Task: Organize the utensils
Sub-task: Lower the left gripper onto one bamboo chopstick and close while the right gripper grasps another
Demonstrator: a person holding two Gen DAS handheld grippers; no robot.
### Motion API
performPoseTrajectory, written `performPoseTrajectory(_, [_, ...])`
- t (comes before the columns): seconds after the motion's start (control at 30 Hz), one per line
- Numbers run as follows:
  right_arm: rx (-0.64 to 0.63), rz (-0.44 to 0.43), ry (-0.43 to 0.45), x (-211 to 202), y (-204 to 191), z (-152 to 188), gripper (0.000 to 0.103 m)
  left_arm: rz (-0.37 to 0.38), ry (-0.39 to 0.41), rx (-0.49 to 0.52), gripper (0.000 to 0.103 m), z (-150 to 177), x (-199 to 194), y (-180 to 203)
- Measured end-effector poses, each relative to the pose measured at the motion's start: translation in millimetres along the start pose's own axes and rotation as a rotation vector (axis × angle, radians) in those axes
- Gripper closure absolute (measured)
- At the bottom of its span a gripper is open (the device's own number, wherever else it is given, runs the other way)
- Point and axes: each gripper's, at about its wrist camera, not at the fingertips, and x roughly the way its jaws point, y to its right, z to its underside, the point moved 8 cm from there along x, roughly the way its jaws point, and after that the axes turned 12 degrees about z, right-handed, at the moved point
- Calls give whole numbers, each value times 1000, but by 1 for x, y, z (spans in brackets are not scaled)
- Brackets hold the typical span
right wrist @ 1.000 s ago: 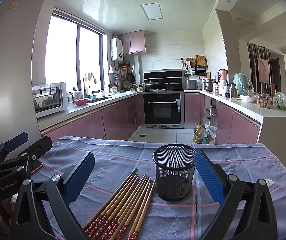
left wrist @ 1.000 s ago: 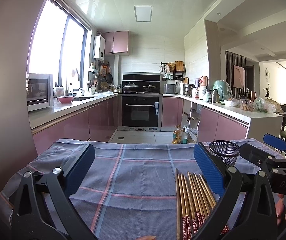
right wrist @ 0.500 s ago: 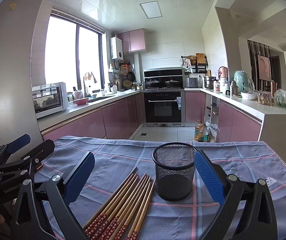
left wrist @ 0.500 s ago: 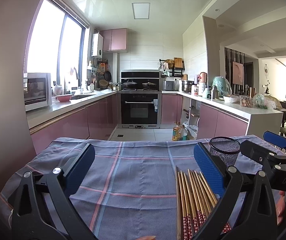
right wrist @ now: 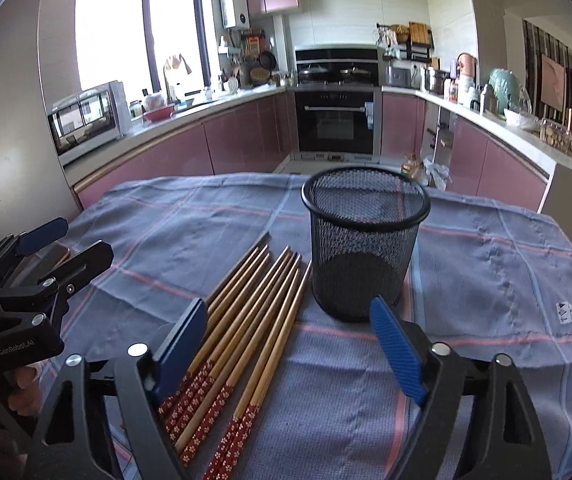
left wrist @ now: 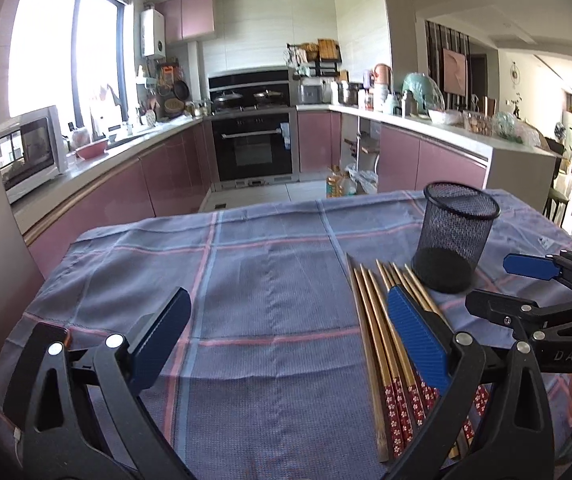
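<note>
Right wrist view: wooden chopsticks with red flowered ends (right wrist: 242,336) lie touching, just left of the black wire-mesh cup (right wrist: 364,252). Right gripper (right wrist: 290,344) and left gripper (left wrist: 286,336) both gape wide, empty. Pinching may snag neighbouring sticks or tip the cup.
</note>
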Motion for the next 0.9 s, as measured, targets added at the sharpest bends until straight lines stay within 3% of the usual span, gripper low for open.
performPoseTrajectory(0.13, [-6,-8,-83,15,-2,13,50,43,-123,20,18,18,34,5])
performPoseTrajectory(0.27, [-13,-9,-135,25,-5,20,61,75,-197,47,22,30,57,13])
performPoseTrajectory(0.5, [-21,-25,-184,37,-8,25,69,135,-287,50,37,43,88,20])
performPoseTrajectory(0.57, [-13,-29,-192,38,-5,26,74,150,-313,37,46,45,92,21])
performPoseTrajectory(0.9, [-61,-17,-208,47,-10,22,77,189,-368,11,54,43,119,23])
